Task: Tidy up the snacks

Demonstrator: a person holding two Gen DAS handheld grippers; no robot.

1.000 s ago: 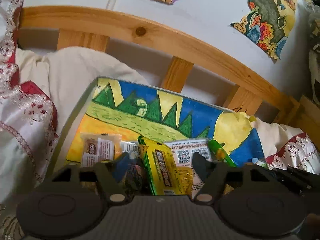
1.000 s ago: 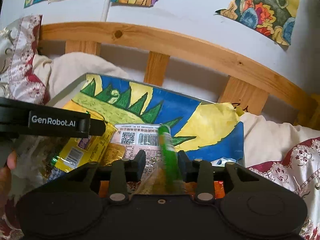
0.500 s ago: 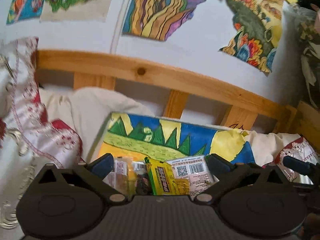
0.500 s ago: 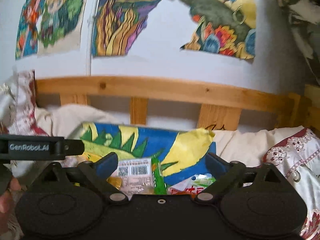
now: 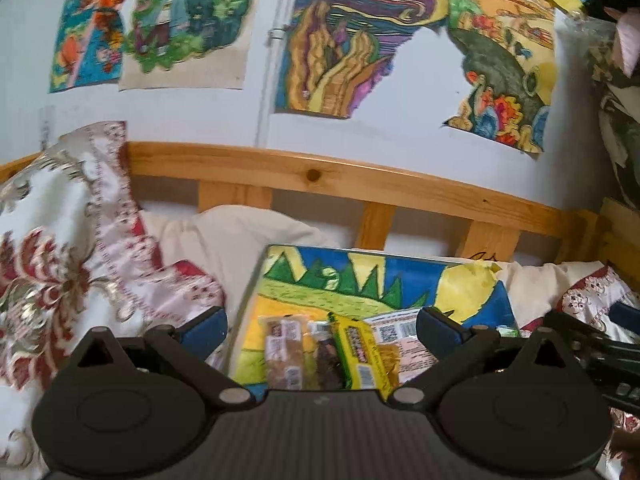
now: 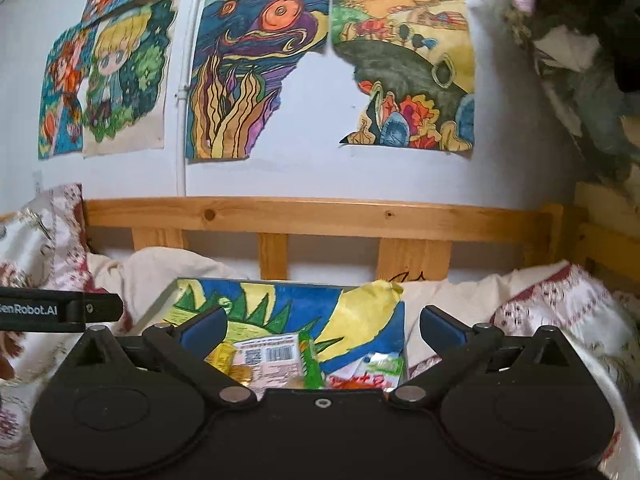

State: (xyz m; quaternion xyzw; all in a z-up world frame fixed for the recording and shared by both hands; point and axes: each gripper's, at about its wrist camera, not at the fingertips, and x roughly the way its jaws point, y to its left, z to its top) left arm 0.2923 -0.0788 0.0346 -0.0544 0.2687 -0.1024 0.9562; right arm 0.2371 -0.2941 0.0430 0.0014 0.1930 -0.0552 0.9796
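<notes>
Left wrist: left gripper (image 5: pixel 322 330) jaws spread wide, nothing held. Snack packets (image 5: pixel 332 354) lie on the painted board (image 5: pixel 360 280), at its near edge, below the fingers.

Right wrist: right gripper (image 6: pixel 323 330) jaws opening, wide, empty. Green packet (image 6: pixel 310 362) and barcode packet (image 6: pixel 268 356) lie on the painted board (image 6: pixel 280 296), apart from the fingers.

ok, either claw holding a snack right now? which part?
Nothing held. Left claw open; right claw opening, empty. Snack packets lie below on the painted board.
</notes>
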